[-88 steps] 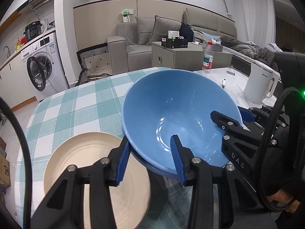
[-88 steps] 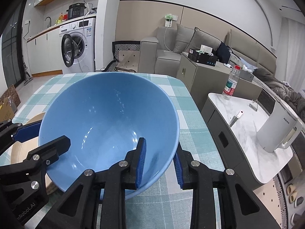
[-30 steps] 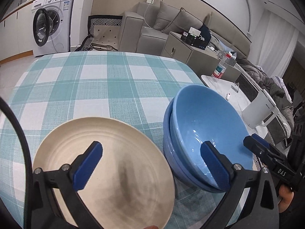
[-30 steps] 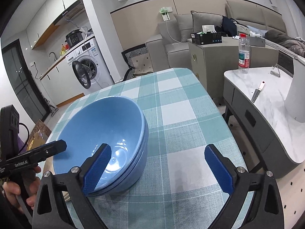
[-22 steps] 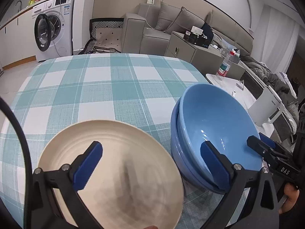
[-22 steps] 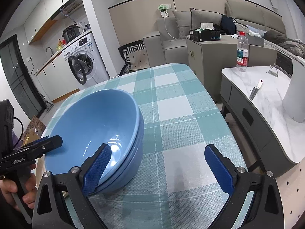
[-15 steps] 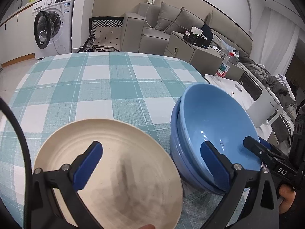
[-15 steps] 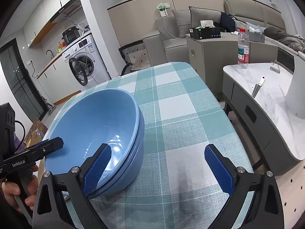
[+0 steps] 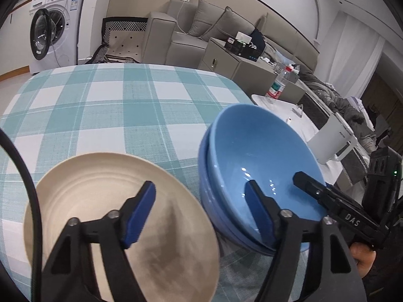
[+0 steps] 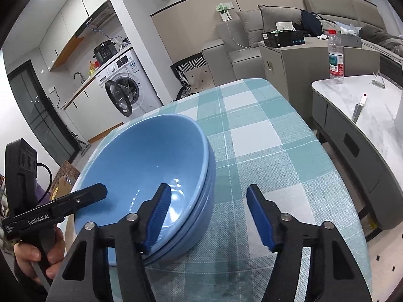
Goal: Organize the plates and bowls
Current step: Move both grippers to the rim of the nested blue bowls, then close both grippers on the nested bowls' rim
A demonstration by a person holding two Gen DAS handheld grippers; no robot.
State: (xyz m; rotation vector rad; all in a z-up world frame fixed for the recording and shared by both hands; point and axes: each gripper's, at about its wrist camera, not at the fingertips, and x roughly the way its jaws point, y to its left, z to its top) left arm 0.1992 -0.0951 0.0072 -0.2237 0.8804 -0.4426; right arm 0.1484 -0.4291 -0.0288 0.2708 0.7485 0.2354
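Observation:
Two blue bowls sit nested in a stack [image 9: 254,151] on the teal checked tablecloth [image 9: 121,110]; the stack also shows in the right wrist view [image 10: 148,161]. A beige plate [image 9: 95,188] lies just left of the bowls. My left gripper [image 9: 201,211] is open and empty, one finger over the plate, the other over the bowl's near rim. My right gripper [image 10: 209,214] is open and empty, its left finger over the bowl's near rim, its right finger over bare cloth. Each gripper's tip shows in the other's view.
A white kettle [image 9: 332,141] and a water bottle [image 10: 336,58] stand on a marble side table [image 10: 352,105] right of the dining table. The table's right edge [image 10: 327,156] is close to the bowls. A sofa and washing machine stand beyond.
Both grippers have narrowed their jaws from wide open to partly open. 2.9 s ago both were shut on the upper blue bowl; it now rests nested in the lower one.

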